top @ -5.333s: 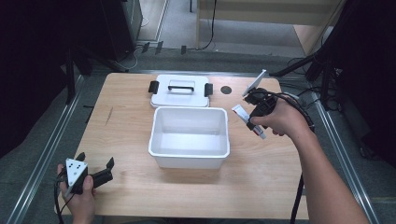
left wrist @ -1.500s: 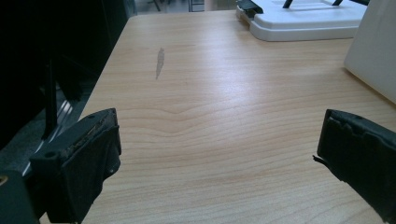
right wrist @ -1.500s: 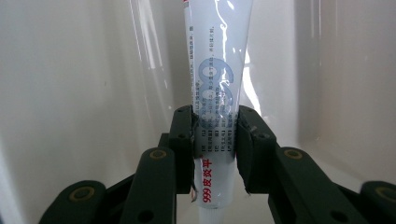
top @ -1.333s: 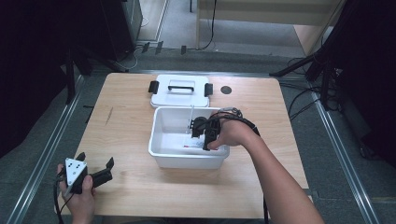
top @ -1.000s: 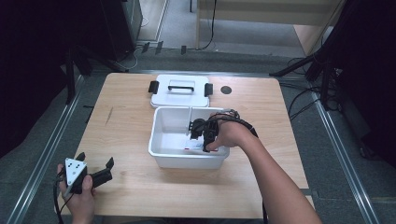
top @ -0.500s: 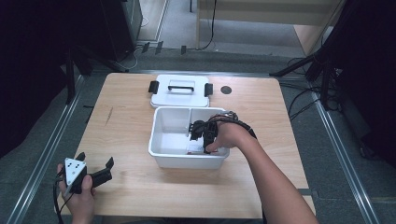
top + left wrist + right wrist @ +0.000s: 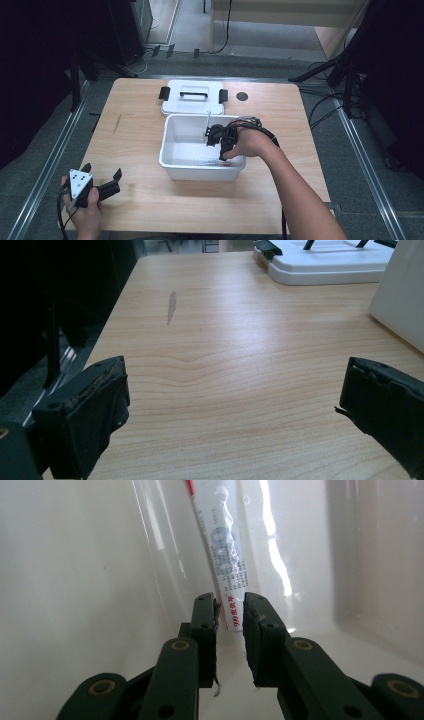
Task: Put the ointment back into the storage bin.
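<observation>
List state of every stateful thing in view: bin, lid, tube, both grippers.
White bin: open, upright, tube inside.
Lid: off, flat on the table behind the bin.
Tube: lying in the bin, one end between the jaws.
Right gripper: shut on tube.
Left gripper: open, holding nothing.

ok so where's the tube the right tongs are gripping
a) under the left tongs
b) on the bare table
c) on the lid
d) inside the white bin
d: the right tongs pinch the end of the tube, which lies on the floor of the white bin.
</observation>
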